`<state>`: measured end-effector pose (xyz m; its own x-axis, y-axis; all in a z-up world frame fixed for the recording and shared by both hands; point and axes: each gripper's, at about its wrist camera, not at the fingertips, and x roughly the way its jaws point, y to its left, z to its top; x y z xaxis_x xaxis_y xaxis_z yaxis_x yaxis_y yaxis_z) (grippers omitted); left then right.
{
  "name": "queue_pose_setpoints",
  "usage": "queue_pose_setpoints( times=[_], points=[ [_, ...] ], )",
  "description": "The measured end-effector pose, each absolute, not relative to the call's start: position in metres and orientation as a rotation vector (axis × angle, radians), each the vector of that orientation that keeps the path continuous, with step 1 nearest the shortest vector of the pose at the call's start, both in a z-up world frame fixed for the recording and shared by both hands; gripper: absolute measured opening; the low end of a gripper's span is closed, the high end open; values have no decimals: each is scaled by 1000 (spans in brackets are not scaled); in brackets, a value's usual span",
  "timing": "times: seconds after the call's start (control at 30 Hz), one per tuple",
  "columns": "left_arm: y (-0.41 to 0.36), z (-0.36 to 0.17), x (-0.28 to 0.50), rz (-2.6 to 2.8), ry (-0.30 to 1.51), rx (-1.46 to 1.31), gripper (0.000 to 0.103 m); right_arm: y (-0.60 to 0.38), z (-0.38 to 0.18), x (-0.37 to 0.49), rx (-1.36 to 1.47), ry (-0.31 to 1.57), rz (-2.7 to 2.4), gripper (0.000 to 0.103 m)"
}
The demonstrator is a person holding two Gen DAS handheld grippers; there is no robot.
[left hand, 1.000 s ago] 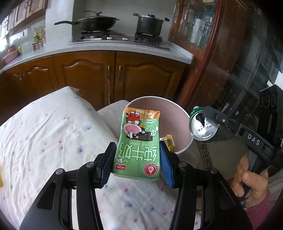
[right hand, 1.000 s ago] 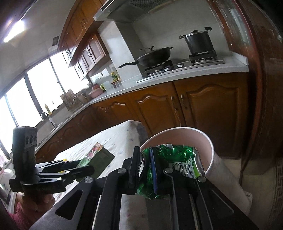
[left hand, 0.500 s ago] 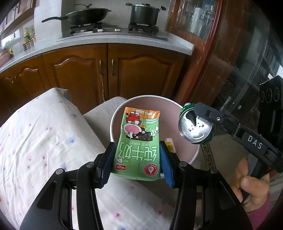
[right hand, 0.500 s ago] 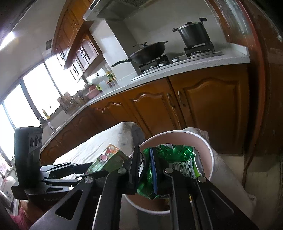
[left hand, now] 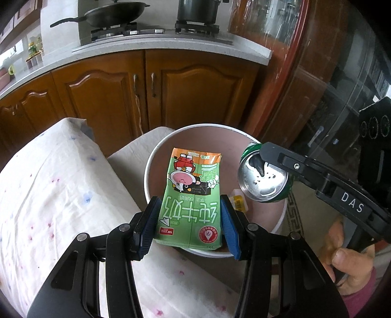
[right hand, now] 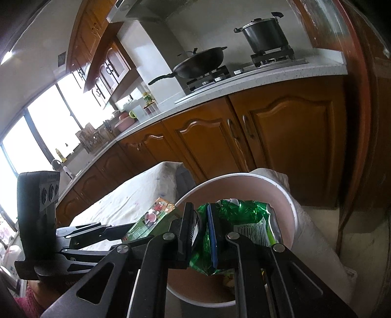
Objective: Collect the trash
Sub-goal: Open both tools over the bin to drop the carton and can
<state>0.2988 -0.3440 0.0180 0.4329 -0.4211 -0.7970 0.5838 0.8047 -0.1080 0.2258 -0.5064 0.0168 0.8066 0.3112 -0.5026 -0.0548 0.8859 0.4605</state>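
**Carton and can held over the bin**

Left gripper (left hand: pixel 190 220): blue pads clamped on both side faces of a green milk carton (left hand: pixel 191 198). Carton printed with a cartoon cow; its far end reaches over the near rim of the pink trash bin (left hand: pixel 156 156).

Right gripper (right hand: pixel 201 234): jaws pinched tight on a crushed green aluminium can (right hand: pixel 242 220), one finger pushed into the flattened metal. In the left wrist view the can (left hand: pixel 262 178) shows its silver top with the tab opening and hangs above the bin's right edge, just beside the carton, not touching it.

Bin contents: a small yellow-and-white wrapper (left hand: pixel 238 201) on the bottom, partly hidden behind the left gripper's right finger.

Surroundings: cloth-covered table (left hand: pixel 61 190), white with coloured dots, at left, its edge right beside the bin. Wooden cabinets (left hand: pixel 156 90) behind, under a grey countertop (left hand: pixel 171 47). On the gas stove: a black wok (left hand: pixel 110 16) and a lidded stockpot (right hand: pixel 265 34). Dark glass-fronted cabinet (left hand: pixel 330 80) at right. Bare fingers of the right hand (left hand: pixel 349 261) grip the right tool's handle
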Motion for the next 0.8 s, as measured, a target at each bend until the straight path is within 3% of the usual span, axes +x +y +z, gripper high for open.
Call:
queue_pose_setpoints(
  times=[0.23, 0.33, 0.4, 0.47, 0.67, 0.8],
  points=[
    [-351, 9, 306, -626, 964, 206, 49, -510, 11, 232, 462, 620, 204, 12],
    [-353, 7, 307, -617, 971, 213, 49, -512, 8, 233, 477, 624, 201, 17],
    [-352, 6, 307, -615, 977, 213, 51, -513, 7, 233, 487, 623, 202, 23],
    [-351, 6, 307, -614, 979, 208, 53, -515, 8, 231, 490, 613, 194, 37],
    [-343, 6, 302, -606, 978, 191, 59, -525, 8, 224, 520, 594, 167, 51],
    [-336, 8, 300, -593, 973, 175, 72, -530, 10, 218, 533, 578, 151, 62]
  ],
)
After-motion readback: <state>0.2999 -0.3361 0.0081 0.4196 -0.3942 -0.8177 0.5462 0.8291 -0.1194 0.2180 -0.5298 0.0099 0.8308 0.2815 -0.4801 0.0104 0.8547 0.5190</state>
